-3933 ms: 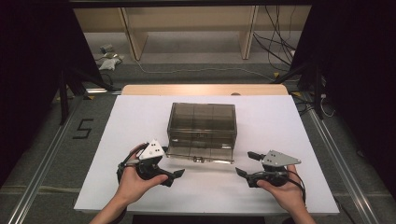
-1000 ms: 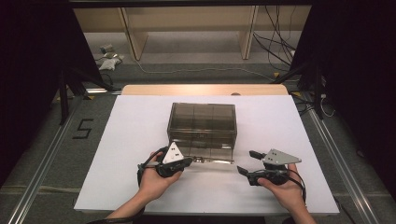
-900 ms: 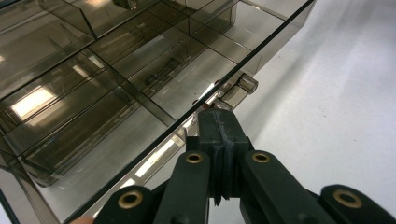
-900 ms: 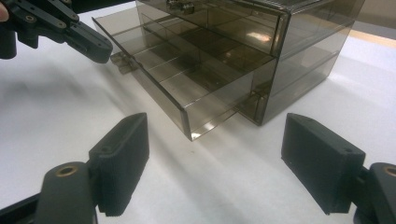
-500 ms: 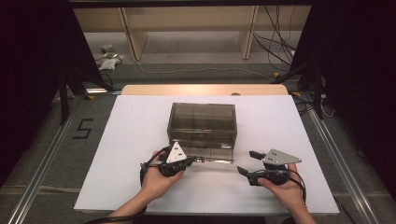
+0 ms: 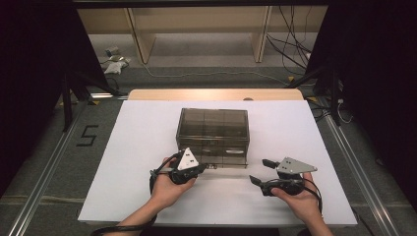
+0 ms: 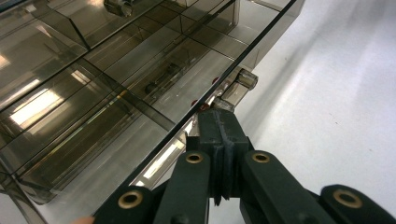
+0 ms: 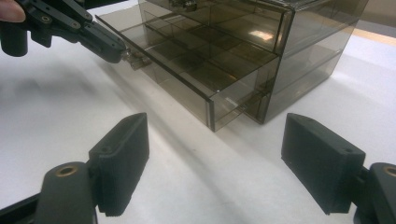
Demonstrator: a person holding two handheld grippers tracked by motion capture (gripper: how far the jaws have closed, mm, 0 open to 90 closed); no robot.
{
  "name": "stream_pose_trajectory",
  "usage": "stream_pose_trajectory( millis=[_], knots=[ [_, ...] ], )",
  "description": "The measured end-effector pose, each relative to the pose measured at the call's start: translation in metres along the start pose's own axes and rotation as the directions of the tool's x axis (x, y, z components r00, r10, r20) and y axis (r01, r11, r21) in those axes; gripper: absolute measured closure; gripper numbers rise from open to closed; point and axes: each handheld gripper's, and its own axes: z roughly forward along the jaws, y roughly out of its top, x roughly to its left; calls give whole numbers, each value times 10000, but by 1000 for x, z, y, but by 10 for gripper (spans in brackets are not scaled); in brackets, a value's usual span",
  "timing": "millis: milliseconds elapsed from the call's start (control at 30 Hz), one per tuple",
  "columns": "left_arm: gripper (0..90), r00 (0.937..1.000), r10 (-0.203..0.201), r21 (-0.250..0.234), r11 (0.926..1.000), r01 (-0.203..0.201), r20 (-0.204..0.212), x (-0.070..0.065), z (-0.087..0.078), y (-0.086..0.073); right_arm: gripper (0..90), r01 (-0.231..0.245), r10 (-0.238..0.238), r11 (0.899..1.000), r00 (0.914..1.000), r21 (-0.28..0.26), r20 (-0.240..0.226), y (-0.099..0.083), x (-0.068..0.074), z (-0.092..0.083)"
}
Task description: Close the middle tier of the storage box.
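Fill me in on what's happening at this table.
A person at a white table works a smoky transparent drawer cabinet with tongs in each hand. The left tongs are shut on the small handle of the lowest drawer, which stands partly pulled out toward the person. The right tongs wait open above the table on the right, apart from the cabinet and holding nothing.

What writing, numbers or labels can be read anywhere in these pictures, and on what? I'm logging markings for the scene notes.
"5": a dark number marked on the grey floor left of the table.
Nothing else: the smoky drawer box bears no label, and the grey plates on the two grippers carry no print.
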Motion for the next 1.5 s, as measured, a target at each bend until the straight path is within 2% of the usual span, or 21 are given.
stream_pose_trajectory(
  millis=[633, 800, 1500],
  knots=[
    [898, 9999, 9, 11, 10000, -9, -139, 3, 3, 1, 242, 53, -53, 10000, 10000, 68, -32, 0, 0, 1],
    [898, 9996, 0, -36, 10000, -1, -287, 5, 3, 2, 243, 48, -48, 10000, 10000, 72, -33, 0, 0, 0],
    [898, 9994, -16, -13, 10000, 15, -349, 9, 4, 4, 243, 45, -45, 9999, 10000, 100, -2, -1, 0, 1]
  ],
)
